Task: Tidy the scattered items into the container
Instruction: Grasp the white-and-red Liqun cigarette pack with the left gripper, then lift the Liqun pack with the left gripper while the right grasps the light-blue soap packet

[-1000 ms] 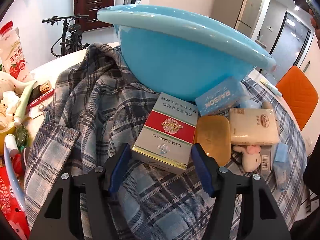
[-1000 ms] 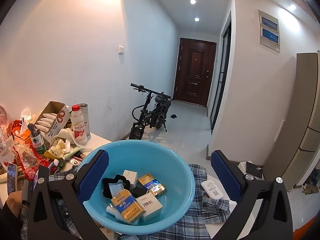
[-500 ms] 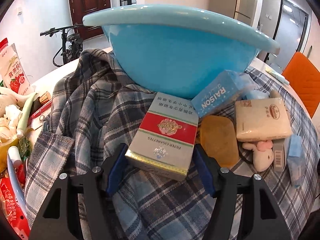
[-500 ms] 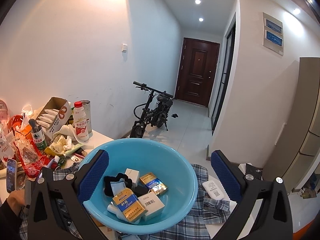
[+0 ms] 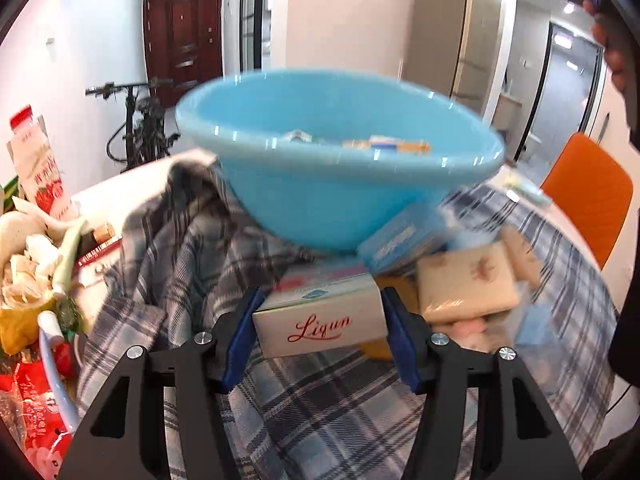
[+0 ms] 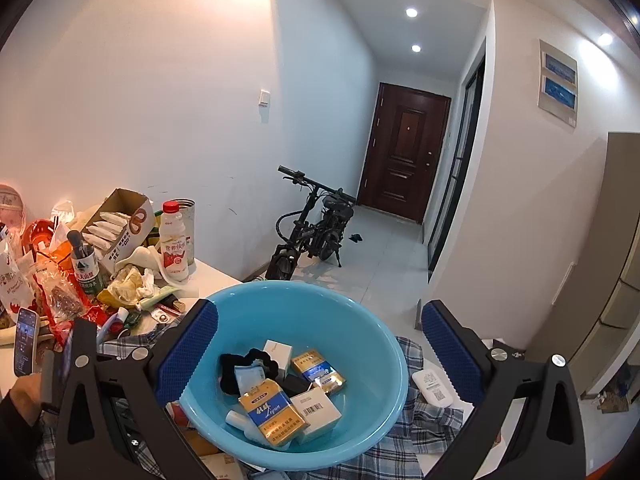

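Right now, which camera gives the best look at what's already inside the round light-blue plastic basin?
The right wrist view: it looks down into the round light-blue plastic basin, showing cigarette packs, small boxes and a black scrunchie clearly. The left wrist view is blurred and sees the basin from the side, with only a few box tops visible.

Glossy plastic basin is reflecting light; matt card box is lying over woven plaid cloth.
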The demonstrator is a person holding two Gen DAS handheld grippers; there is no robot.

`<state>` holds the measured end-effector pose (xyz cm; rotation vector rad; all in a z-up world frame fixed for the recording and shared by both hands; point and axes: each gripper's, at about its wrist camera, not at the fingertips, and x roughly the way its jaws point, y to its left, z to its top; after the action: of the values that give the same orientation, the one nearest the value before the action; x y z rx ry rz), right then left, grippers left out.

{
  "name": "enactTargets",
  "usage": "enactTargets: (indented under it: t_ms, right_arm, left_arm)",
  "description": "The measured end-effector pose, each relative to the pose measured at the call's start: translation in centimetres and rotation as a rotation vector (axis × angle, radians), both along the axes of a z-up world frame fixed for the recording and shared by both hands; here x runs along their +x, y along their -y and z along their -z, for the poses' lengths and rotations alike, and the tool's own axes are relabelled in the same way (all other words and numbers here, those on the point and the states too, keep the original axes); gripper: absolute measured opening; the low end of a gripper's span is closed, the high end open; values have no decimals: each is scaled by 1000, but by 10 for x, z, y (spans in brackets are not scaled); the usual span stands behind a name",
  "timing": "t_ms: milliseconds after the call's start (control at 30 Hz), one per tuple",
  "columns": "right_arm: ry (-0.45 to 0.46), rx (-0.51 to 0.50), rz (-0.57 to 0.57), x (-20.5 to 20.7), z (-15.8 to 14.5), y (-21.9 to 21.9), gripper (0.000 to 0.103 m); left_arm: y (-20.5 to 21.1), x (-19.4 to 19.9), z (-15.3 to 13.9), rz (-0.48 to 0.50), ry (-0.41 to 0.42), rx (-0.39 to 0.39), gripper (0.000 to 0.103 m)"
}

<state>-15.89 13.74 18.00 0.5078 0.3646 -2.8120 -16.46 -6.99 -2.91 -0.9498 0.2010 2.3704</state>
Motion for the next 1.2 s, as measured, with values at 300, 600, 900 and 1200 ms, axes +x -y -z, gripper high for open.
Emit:
enactTargets:
  t_ms: [300, 600, 900, 1200]
  right_arm:
    - [-12, -13, -71, 42, -1, 9, 103]
    - [155, -23, 3, 115, 99, -13, 103]
    - [434, -42, -13, 132, 217, -1, 103]
    - [494, -23, -12, 122, 237, 18, 83]
  left_arm:
    - [6, -5, -6, -34, 47, 44, 57]
    - [17, 7, -27, -52, 2, 111, 57]
    - [22, 11, -36, -61, -31, 131, 57]
    - [19, 12, -37, -52, -41, 132, 57]
